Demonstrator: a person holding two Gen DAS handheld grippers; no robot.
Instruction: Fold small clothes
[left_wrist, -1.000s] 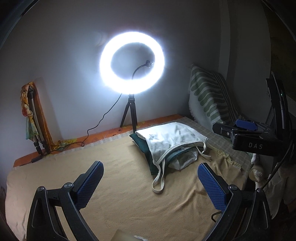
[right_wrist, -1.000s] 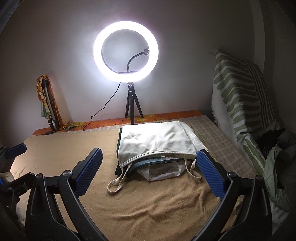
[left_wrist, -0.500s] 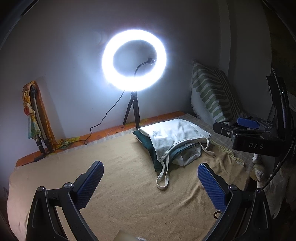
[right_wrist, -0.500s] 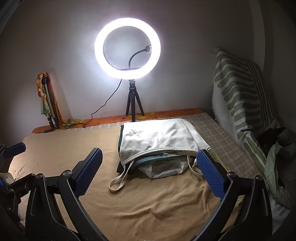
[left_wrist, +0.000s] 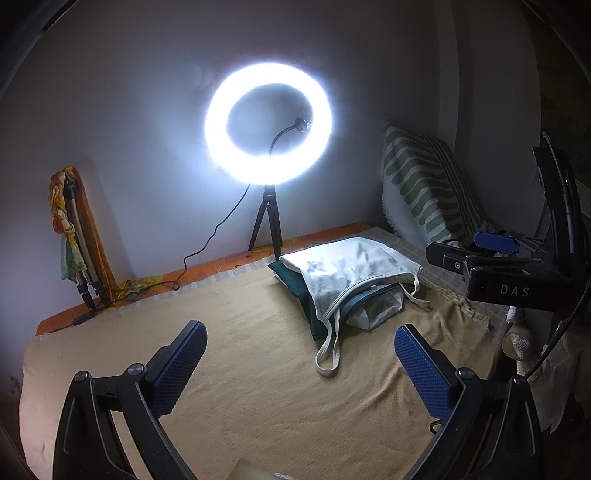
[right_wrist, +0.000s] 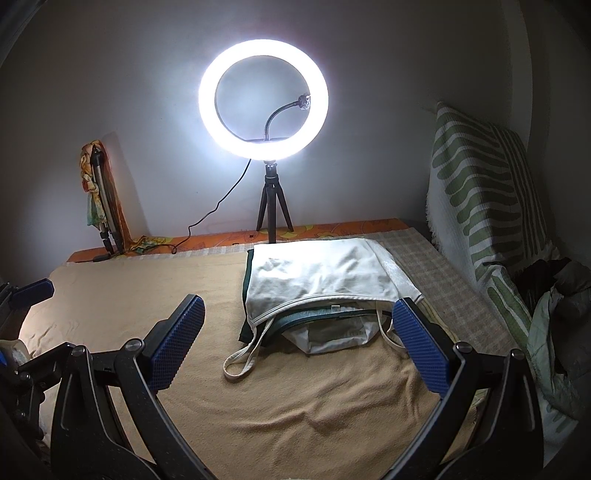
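Note:
A small stack of folded clothes lies on the tan blanket (right_wrist: 295, 406): a white strappy top (right_wrist: 317, 273) over a dark green garment (right_wrist: 255, 325) and another white piece (right_wrist: 332, 334). One loose strap loop (right_wrist: 236, 365) trails toward me. The stack also shows in the left wrist view (left_wrist: 343, 269), at the right. My left gripper (left_wrist: 301, 354) is open and empty above the blanket, to the left of the stack. My right gripper (right_wrist: 295, 332) is open and empty, just short of the stack's near edge; it shows at the right edge of the left wrist view (left_wrist: 495, 247).
A lit ring light (right_wrist: 264, 99) on a small tripod (right_wrist: 273, 206) stands behind the stack by the wall. A green-striped cushion (right_wrist: 487, 199) leans at the right, with dark clothes (right_wrist: 554, 280) beside it. A folded tripod (right_wrist: 105, 206) leans at the back left.
Both views have shifted slightly right and downward against the scene. Both grippers stay open. The stack of clothes has not moved.

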